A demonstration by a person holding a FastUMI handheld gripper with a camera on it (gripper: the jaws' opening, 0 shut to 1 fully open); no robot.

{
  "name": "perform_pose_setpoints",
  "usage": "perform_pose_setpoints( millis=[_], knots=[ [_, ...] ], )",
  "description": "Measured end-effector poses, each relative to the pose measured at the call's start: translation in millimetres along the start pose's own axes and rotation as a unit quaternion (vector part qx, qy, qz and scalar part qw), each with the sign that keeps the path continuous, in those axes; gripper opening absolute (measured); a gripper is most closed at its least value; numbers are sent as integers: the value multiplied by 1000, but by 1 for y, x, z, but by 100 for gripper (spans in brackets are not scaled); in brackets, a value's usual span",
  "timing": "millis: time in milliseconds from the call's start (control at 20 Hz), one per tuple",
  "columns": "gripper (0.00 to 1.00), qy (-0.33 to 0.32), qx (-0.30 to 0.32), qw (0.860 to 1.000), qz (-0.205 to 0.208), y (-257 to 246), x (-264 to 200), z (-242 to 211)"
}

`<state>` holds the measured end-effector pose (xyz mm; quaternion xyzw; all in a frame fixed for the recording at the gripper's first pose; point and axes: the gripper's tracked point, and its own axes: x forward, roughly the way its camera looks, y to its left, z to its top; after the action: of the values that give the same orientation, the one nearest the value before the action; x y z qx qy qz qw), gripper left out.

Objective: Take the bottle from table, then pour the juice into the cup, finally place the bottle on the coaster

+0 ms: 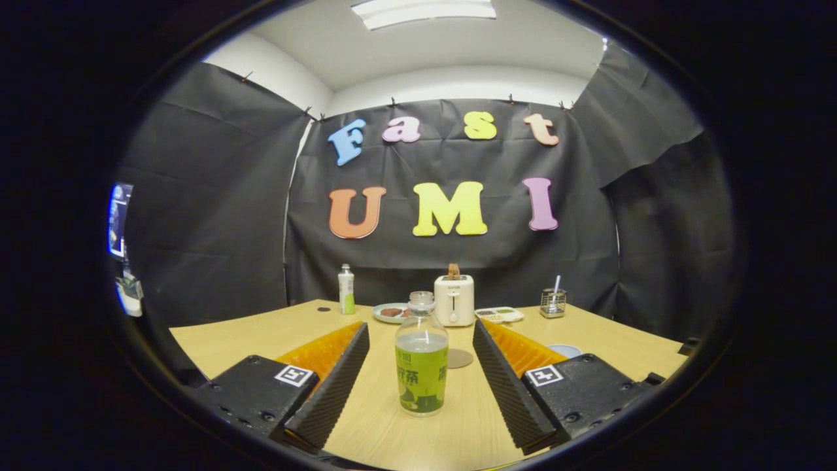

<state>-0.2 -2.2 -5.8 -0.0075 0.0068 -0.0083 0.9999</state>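
A spread tool (422, 366) is framing a bottle (422, 356) standing on a wooden desk (608, 337).

The tool's two fingers are standing wide apart, one on each side of the bottle, and neither is touching it. The bottle is standing upright between them (clear plastic, green label, pale liquid filling it to just above the label, cap on). Just behind the bottle, a round brown coaster (460, 358) is lying flat on the desk. Beyond the right finger, the rim of a pale cup (566, 350) is peeking out. Farther back, near the dark cloth wall, a second small bottle (346, 290), a plate (391, 313), a white toaster (454, 299), a tray (499, 314) and a wire holder (553, 303) are sitting in a row.
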Motion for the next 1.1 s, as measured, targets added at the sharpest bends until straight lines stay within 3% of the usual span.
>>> perform_pose_setpoints(
  millis=[550,1100],
  knots=[
    [100,81,17,996,-26,-14,17,-52],
    [100,149,16,988,-25,-1,47,-95]
  ],
)
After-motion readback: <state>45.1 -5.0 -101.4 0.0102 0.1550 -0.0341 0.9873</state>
